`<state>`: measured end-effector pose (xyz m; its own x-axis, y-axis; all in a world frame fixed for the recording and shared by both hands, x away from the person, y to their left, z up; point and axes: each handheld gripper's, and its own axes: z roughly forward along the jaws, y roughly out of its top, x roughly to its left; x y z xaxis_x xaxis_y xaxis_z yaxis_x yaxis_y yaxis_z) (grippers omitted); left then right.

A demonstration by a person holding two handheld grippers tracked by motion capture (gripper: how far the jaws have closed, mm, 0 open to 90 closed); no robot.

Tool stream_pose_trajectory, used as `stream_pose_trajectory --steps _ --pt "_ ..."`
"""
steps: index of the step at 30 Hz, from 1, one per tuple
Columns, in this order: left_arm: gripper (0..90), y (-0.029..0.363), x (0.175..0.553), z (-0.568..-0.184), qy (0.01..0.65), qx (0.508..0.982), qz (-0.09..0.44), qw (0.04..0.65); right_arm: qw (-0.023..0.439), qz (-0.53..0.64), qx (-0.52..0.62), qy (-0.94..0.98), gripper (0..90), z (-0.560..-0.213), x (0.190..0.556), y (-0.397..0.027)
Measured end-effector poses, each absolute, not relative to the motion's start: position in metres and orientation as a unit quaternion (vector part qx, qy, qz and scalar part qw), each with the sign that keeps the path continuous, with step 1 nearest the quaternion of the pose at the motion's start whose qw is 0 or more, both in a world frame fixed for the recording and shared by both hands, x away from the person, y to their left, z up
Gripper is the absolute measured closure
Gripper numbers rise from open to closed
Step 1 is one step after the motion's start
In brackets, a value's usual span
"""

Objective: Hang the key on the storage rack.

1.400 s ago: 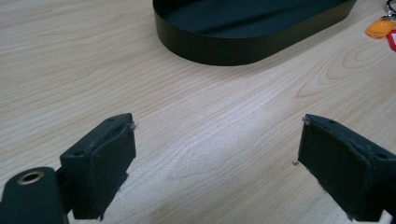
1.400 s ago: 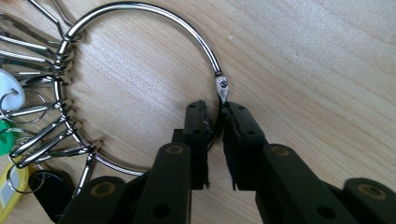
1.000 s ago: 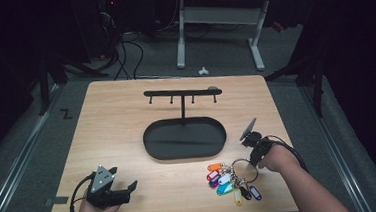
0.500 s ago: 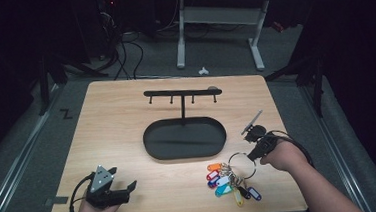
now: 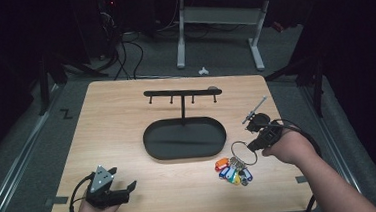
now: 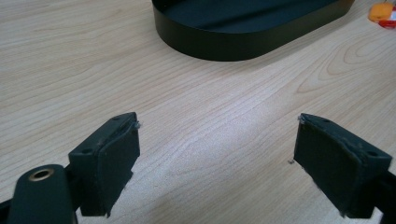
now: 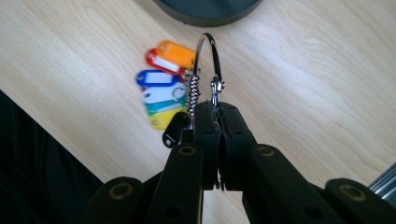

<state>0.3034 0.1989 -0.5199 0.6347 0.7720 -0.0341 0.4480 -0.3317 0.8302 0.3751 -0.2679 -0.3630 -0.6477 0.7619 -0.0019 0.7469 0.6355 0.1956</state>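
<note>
Black hook stand (image 5: 181,93), wooden table (image 5: 117,121)

Black oval tray (image 5: 185,139), pale wood-grain table (image 5: 116,116), orange, red, blue, white, teal, yellow key tags (image 7: 163,88)

left gripper (image 5: 124,189): black body, grey three-cornered plate on top with small dark dots, lower left of the high view
left cable: black, loops off the gripper's left side
left pads (image 6: 114,158): black, blocky, chamfered edges, small screw holes, pale lint on the corners
left arm link: black, brass-rimmed hole, bottom left of its own view
right gripper (image 7: 217,109): black links, brass-ringed pivot holes
right cable: black, arcs beside the wrist
forearms: bare, no sleeves
</note>
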Motion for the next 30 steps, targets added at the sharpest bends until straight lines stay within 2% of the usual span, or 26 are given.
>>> stream_pose_trajectory --steps 15,30 --pt "14.9 0.2 0.304 -0.52 0.384 0.795 0.189 0.43 0.071 0.106 0.416 0.9 87.8 -0.318 0.382 -0.267" --pt "15.0 0.2 0.304 -0.521 0.385 0.795 0.188 0.43 0.083 0.112 0.402 0.905 87.9 -0.301 0.397 -0.253"
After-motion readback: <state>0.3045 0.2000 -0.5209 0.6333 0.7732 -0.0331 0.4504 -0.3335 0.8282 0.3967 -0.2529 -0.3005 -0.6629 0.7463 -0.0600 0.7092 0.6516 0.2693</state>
